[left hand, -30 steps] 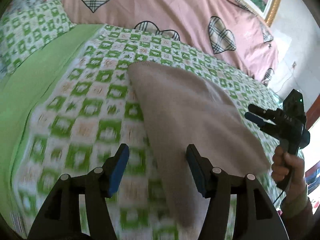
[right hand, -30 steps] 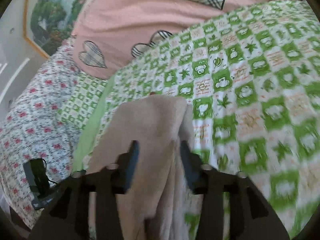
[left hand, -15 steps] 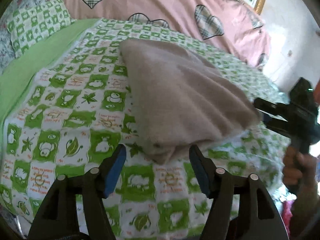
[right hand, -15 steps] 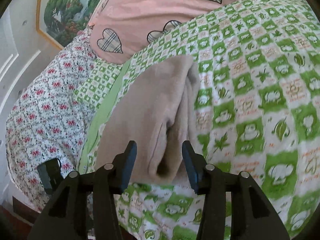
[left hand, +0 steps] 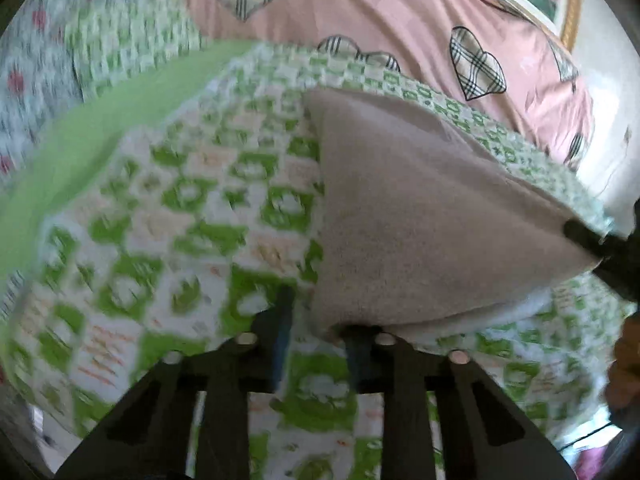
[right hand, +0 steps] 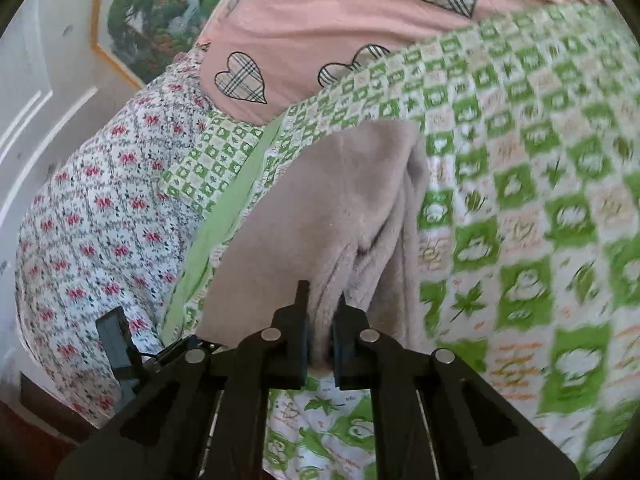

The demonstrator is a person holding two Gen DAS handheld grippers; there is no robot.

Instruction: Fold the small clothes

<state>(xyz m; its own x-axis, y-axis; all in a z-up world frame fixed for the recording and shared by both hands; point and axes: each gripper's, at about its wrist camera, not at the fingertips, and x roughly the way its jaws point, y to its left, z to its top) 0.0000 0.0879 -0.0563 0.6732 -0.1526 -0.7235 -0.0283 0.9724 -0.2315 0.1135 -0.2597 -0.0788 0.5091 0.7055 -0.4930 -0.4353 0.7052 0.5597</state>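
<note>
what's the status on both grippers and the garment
Right gripper shut on beige garment edge. Left gripper open at its near corner. Nothing in the way.

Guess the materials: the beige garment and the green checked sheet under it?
Beige garment: looks like soft fleece or brushed knit; matte, fuzzy nap, thick rounded folds where the right gripper pinches it. Exact fibre unclear.
Green checked sheet: seems a thin printed woven, probably cotton or a blend; flat, smooth, low sheen, crisp printed squares. Motion blur hides the weave.
</note>
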